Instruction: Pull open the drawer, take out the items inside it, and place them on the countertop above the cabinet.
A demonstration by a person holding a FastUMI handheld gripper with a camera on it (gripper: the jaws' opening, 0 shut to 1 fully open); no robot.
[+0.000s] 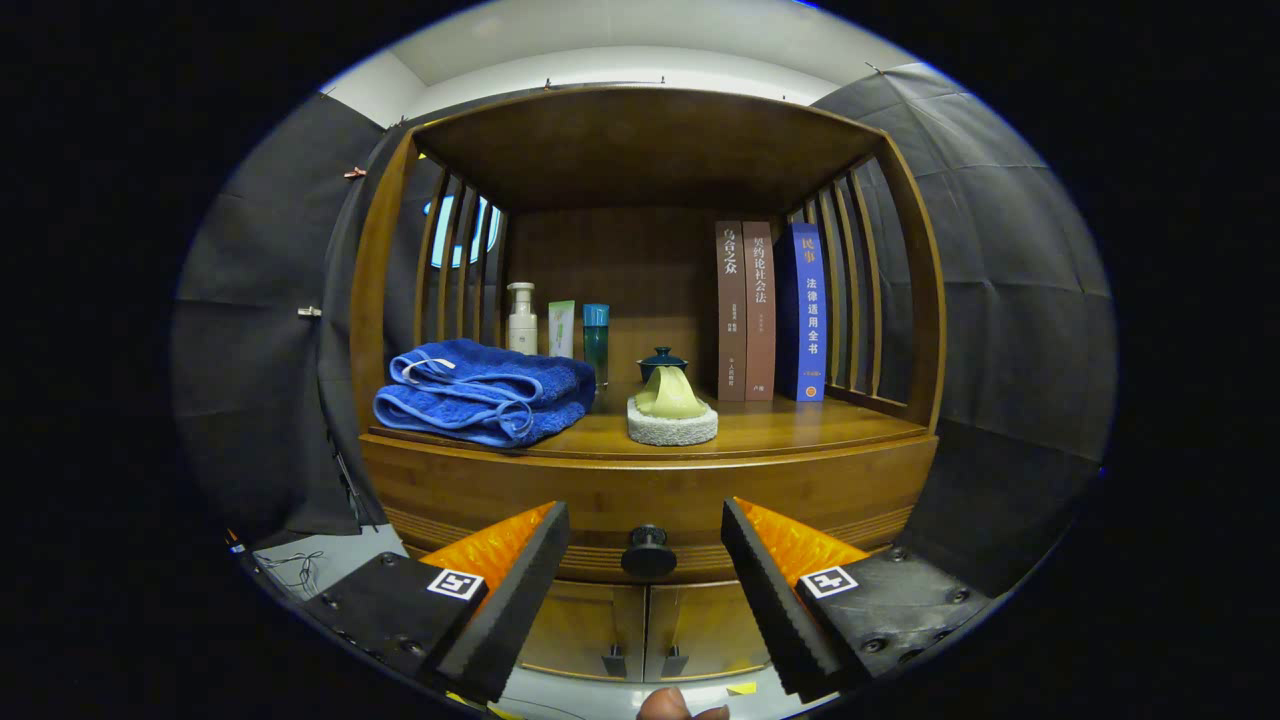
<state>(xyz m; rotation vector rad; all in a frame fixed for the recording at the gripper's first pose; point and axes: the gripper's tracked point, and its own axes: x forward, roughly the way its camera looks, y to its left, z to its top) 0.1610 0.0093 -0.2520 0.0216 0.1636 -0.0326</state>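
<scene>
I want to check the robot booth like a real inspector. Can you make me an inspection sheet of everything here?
Surface: wooden countertop, holding several things.
Job's things: drawer closed; its knob sits between the fingers, untouched; contents hidden.
Clutter: folded blue towel, three bottles, green lump on grey pad, dark lidded pot, three upright books.
Grippers: hand-held gripper open, fingers either side of the knob.
Cables: thin wires on floor beside cabinet.
Surroundings: black cloth wall; cabinet doors below.

The gripper has two wedge-shaped fingers with ridged inner faces. Its dark mounts carry screws. Each mount bears a square black-and-white marker.
</scene>
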